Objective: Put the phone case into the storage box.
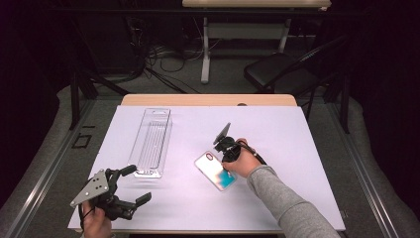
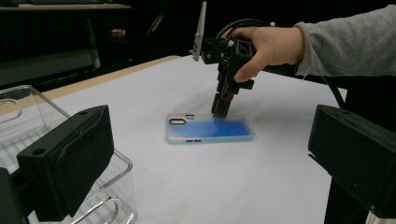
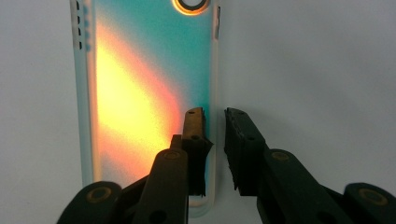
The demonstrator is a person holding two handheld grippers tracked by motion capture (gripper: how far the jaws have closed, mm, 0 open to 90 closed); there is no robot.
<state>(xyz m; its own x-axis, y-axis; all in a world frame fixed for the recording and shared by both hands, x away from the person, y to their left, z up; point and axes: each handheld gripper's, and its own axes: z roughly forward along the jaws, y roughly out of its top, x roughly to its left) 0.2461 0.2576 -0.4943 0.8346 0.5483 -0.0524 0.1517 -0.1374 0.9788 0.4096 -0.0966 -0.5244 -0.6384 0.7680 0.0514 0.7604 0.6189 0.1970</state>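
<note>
Right gripper: the black two-jaw right gripper (image 1: 227,157) points straight down at the phone case; its jaws straddle one long edge of the case, one inside the shell and one outside on the paper, drawn close with a slim gap left, and whether the pads already press on that edge cannot be told.
Phone case: the translucent iridescent teal-and-orange phone case (image 3: 144,93) lies flat on the paper directly beneath the right gripper, its camera cut-out at the end away from the jaws.
Left gripper: the black left gripper (image 1: 132,186) with its grey three-cornered plate is held low near the table's front left corner, well apart from the right gripper, jaws spread wide with nothing between them.
Clear tray: a long clear ribbed plastic packaging tray (image 1: 151,143) rests just beyond the left gripper and well to the left of the right gripper.
Surface: a large white paper sheet (image 1: 277,134) covers the light wooden table (image 1: 208,100), whose bare far edge shows beyond the right gripper.
Room: dark; past the table lie a grey carpeted floor (image 1: 188,74), tangled cables (image 1: 163,54), a black folding chair (image 1: 277,69) and the white leg of another desk (image 1: 205,49).
</note>
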